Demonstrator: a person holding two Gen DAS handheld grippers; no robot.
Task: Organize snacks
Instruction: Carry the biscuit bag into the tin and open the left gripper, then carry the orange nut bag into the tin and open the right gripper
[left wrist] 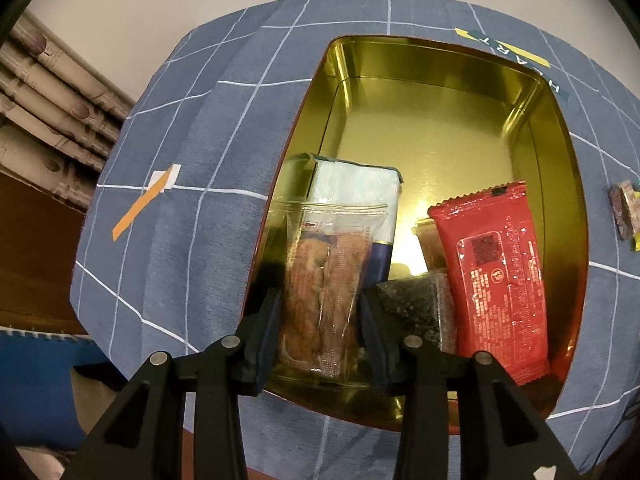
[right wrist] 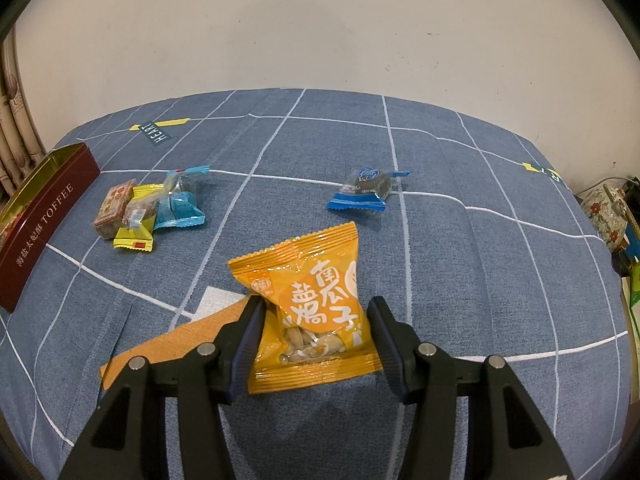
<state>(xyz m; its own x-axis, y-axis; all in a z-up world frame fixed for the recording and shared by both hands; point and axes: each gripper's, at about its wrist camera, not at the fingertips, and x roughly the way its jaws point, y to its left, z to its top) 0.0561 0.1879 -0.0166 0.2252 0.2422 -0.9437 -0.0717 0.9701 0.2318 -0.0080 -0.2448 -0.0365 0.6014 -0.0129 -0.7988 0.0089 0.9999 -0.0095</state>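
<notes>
Your left tool hangs over the gold tin, its jaws narrowly parted around a clear snack packet inside the tin; whether the pads press it I cannot tell. Your right tool stands half open astride the orange seed bag on the blue checked cloth, left pad touching the bag's edge.

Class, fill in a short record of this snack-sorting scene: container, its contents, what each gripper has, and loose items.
container: gold-lined rectangular tin
in tin: red foil packet, pale blue carton
left gripper: clear packet of brown snack between fingers, over tin
right gripper: straddles orange seed packet on blue checked cloth
loose: blue-wrapped dark sweet; small wrapped-snack pile
</notes>
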